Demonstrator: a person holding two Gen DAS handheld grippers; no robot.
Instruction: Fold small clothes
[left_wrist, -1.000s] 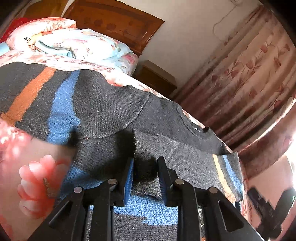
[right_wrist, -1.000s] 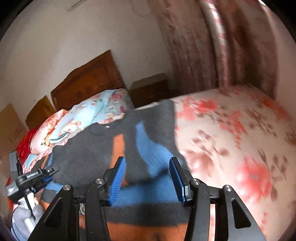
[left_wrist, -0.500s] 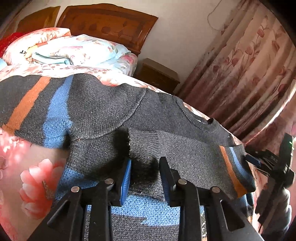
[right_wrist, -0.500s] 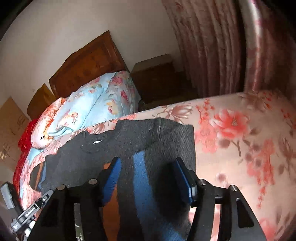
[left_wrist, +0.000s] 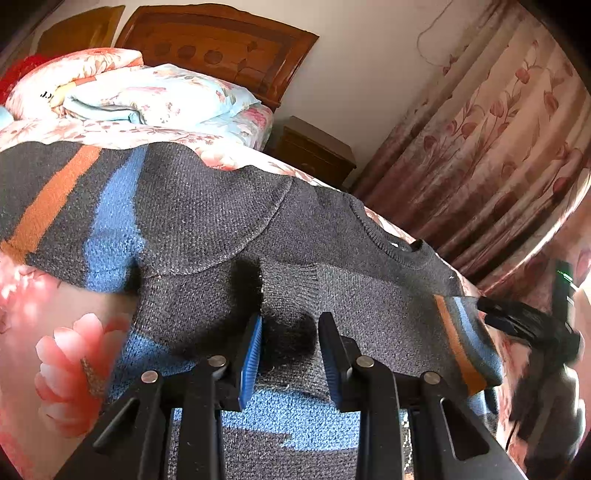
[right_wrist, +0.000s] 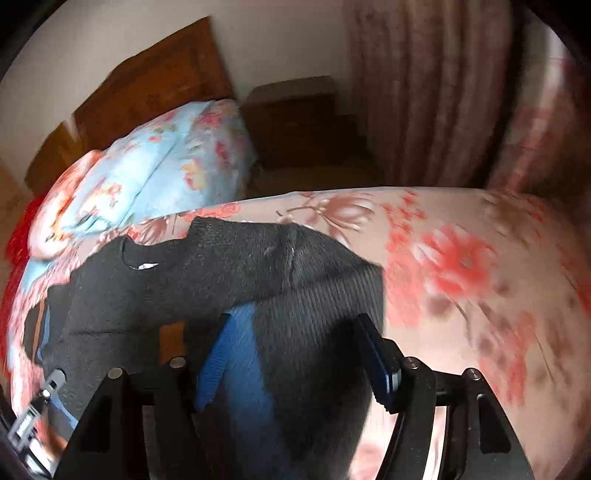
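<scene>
A dark grey knit sweater (left_wrist: 207, 221) with blue and orange stripes lies spread on the floral bed sheet (right_wrist: 461, 266). One sleeve is folded across its body, and that sleeve's ribbed cuff (left_wrist: 288, 280) runs into my left gripper (left_wrist: 290, 343), whose jaws are shut on a bunched tuft of it. My right gripper (right_wrist: 295, 354) is open wide, straddling the folded sleeve near the shoulder without pressing on it. In the left wrist view the right gripper (left_wrist: 487, 310) sits at the sleeve's striped fold, held by a gloved hand (left_wrist: 546, 406).
Folded quilts and pillows (left_wrist: 155, 96) pile up at the head of the bed before a wooden headboard (left_wrist: 221, 40). A wooden nightstand (left_wrist: 314, 147) stands beside the bed, and flowered curtains (left_wrist: 498, 129) hang behind it.
My right gripper has swung over the sweater to the folded sleeve near the shoulder. The left jaws have eased slightly wider around the cuff, and that hand has stayed in place.
</scene>
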